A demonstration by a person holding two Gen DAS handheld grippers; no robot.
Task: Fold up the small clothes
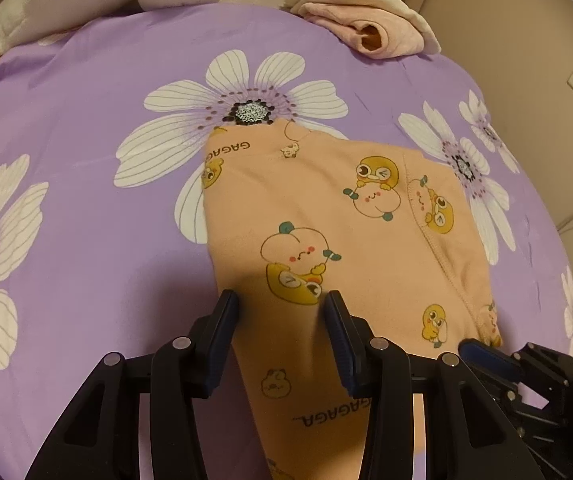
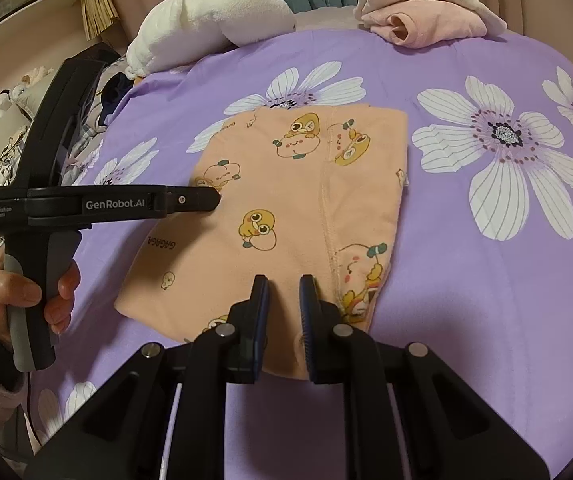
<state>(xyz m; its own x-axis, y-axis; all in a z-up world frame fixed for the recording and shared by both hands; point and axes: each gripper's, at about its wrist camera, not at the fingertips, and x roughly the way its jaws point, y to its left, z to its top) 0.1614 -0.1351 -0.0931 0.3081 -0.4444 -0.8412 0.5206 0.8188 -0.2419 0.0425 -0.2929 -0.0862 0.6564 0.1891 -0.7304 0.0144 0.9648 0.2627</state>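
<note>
peach garment (image 1: pixel 326 216): soft matt printed cloth | purple bedsheet (image 1: pixel 86 120): smooth cloth | left hand-held gripper (image 1: pixel 282 300): matt black plastic

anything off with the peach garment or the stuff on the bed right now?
Nothing damaged or spilled. The peach garment lies flat on the purple sheet, but askew: its left edge flares wider than the right. At the far edge, the pink-and-cream cloth is a loose bundle, not a neat fold.

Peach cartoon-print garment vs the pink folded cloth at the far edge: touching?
Apart. The right wrist view shows the peach garment mid-bed and the pink folded cloth at the far edge, with bare purple floral sheet plainly between them.
</note>
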